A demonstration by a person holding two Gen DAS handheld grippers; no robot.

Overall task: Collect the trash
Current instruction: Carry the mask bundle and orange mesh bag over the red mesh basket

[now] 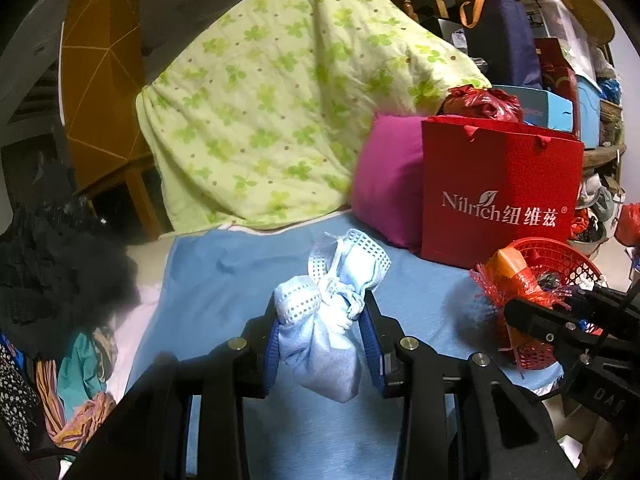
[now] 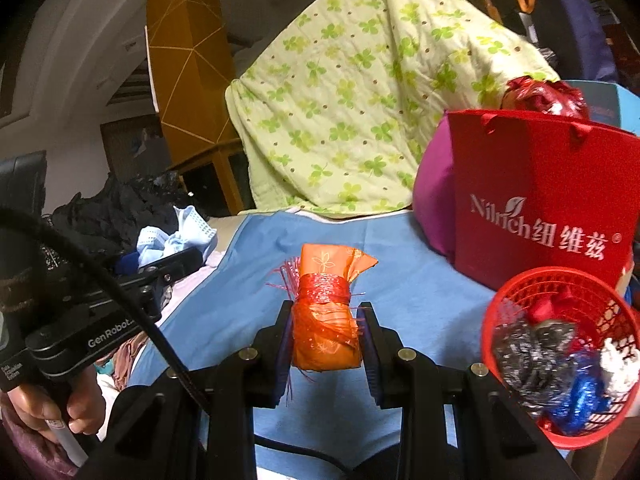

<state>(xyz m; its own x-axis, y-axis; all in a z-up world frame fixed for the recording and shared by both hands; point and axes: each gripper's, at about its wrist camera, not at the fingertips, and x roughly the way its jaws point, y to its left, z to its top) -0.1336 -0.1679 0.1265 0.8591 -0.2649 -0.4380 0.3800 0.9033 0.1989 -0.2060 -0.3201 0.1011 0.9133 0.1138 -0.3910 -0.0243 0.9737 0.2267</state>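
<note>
My left gripper [image 1: 322, 312] is shut on a crumpled bundle of light-blue face masks [image 1: 320, 320], held a little above the blue sheet [image 1: 224, 280]. My right gripper [image 2: 326, 316] is shut on an orange packet bound with red mesh [image 2: 324, 320], also off the sheet. The right wrist view shows the left gripper [image 2: 176, 258] at the left with the masks [image 2: 176, 236] in it. The left wrist view shows the right gripper [image 1: 520, 304] at the right with the orange packet [image 1: 510, 270]. A red plastic basket [image 2: 516, 300] stands to the right, holding black, blue and white crumpled trash.
A red paper bag [image 2: 540, 208] and a magenta pillow [image 2: 434, 204] stand behind the basket. A green clover-print quilt [image 1: 260, 120] is piled at the back. Dark clothes [image 1: 60, 272] lie at the left. A person's hand [image 2: 60, 404] grips the left handle.
</note>
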